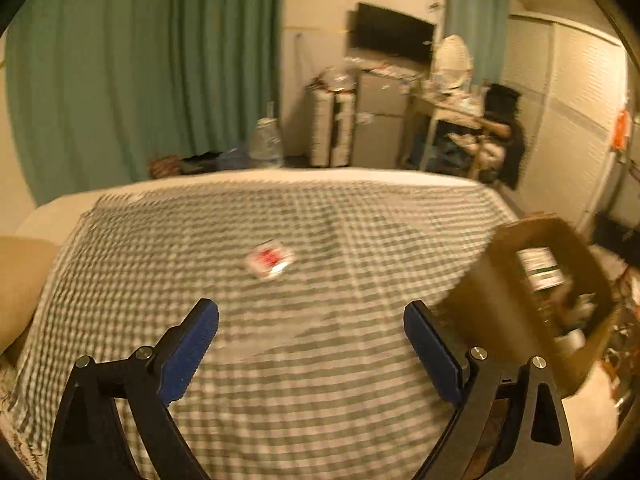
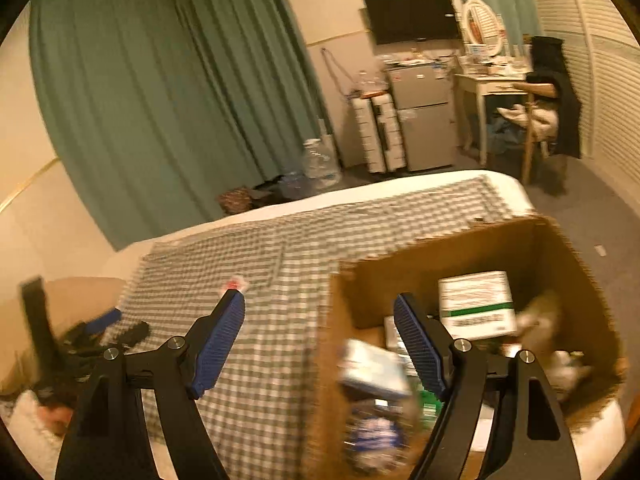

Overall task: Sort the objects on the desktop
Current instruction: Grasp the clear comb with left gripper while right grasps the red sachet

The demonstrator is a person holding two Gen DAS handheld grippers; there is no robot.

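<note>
Fingers of your left gripper (image 1: 311, 328) stand wide and empty; the small white packet with red print (image 1: 269, 258) lies alone on the grey-checked cloth (image 1: 320, 380) at about eleven o'clock ahead. Straddle it squarely, press low. Your right gripper (image 2: 319, 320), also wide and empty, hovers at the brown cardboard box (image 2: 552, 248)'s near wall.

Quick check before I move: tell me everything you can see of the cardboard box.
The cardboard box is brown corrugated card, open at the top, with rough, ragged upper edges. It sits at the right end of the checked cloth, looking slightly tilted. Inside lie a white carton with a green stripe, a blurred light-blue package near the front wall, and other items too blurred to name. The right gripper hangs open over the box's left wall, apparently without touching it. The left wrist view shows the box at its right edge.
</note>
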